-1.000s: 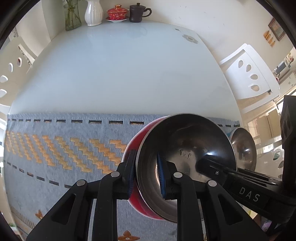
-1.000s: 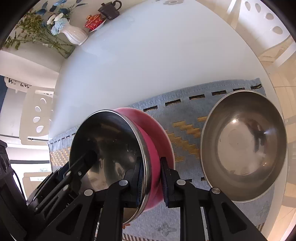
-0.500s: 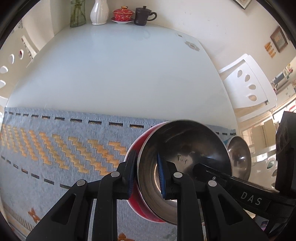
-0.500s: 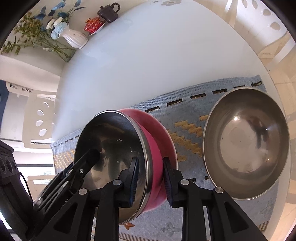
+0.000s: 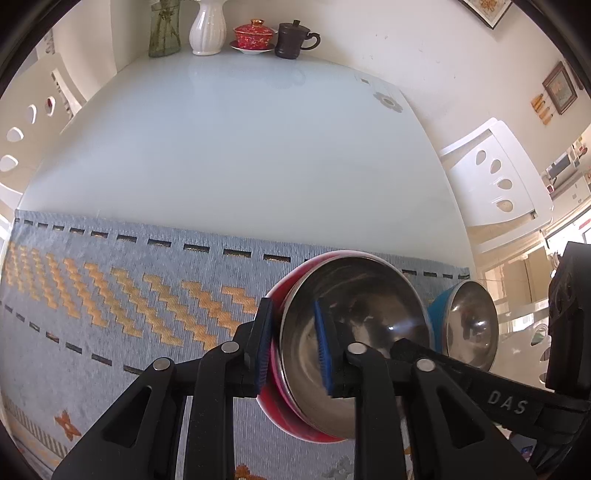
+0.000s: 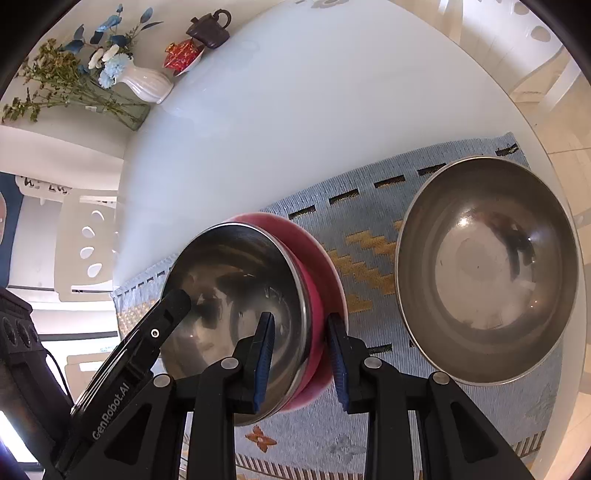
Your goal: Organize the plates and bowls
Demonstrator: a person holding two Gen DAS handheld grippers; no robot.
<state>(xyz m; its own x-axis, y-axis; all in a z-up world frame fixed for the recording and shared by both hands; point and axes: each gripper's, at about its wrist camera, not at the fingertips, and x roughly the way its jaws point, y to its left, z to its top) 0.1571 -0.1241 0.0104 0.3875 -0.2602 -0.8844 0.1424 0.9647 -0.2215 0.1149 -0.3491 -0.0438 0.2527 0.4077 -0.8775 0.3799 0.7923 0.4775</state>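
A red bowl with a steel inside (image 5: pixel 354 332) (image 6: pixel 236 295) sits on the blue woven mat (image 5: pixel 110 295) (image 6: pixel 369 229). My left gripper (image 5: pixel 293 349) straddles its left rim, the jaws close against the wall. My right gripper (image 6: pixel 301 360) straddles its right rim with the jaws spread and a gap on the outer side. A blue bowl with a steel inside (image 5: pixel 469 328) (image 6: pixel 484 269) stands on the mat just to the right of the red bowl.
The mat lies on a white glass table (image 5: pixel 240 155). At the far edge stand a glass vase (image 5: pixel 164 29), a white vase (image 5: pixel 207 29), a red lidded cup (image 5: pixel 253 35) and a dark mug (image 5: pixel 293 38). White chairs (image 5: pixel 495 177) flank the table.
The right gripper's jaws have opened off the red bowl's rim. The bowl has come down onto the mat. The left gripper stays on the rim.
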